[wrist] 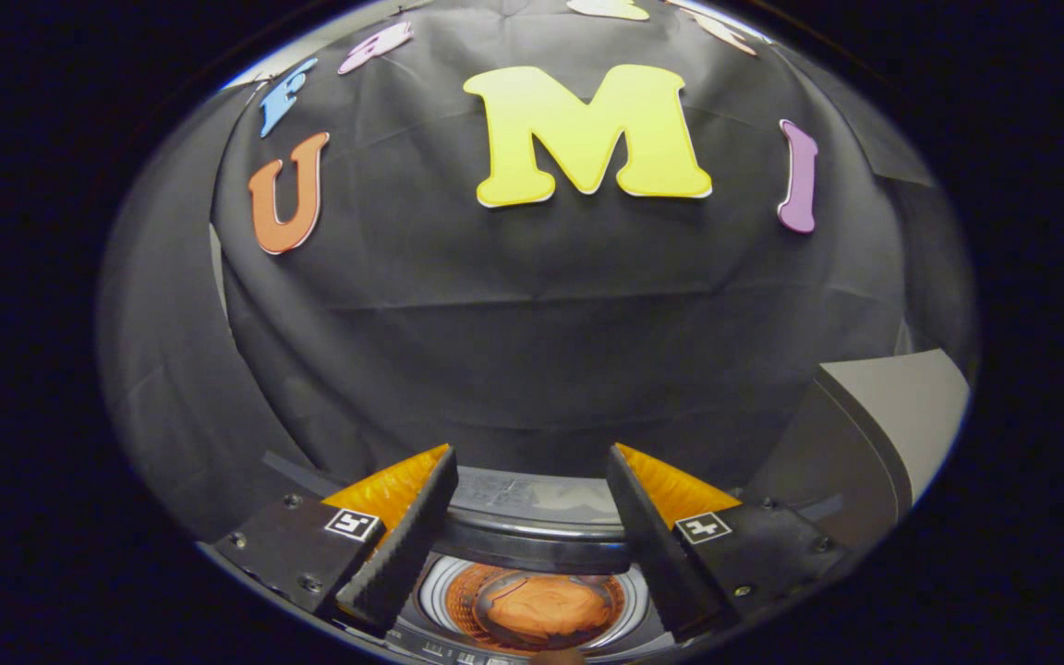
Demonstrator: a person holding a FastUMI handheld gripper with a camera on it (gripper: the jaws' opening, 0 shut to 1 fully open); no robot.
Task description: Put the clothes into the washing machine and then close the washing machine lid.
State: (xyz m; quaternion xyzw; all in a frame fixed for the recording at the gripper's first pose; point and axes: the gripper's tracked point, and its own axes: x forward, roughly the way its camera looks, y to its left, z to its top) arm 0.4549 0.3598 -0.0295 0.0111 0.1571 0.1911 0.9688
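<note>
The gripper hangs with its ribbed, wedge-shaped fingers apart and empty. Between and below them sits the washing machine, its round drum open, orange clothes crumpled inside. Right of the fingers stands a smooth grey lid, seemingly raised; closing it likely needs a steady push downward.

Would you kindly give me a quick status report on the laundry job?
Gripper open, holding nothing, above the washing machine. Orange clothes in the drum below the fingers. Lid raised beside the opening, not yet closed. Nothing in the way.
</note>
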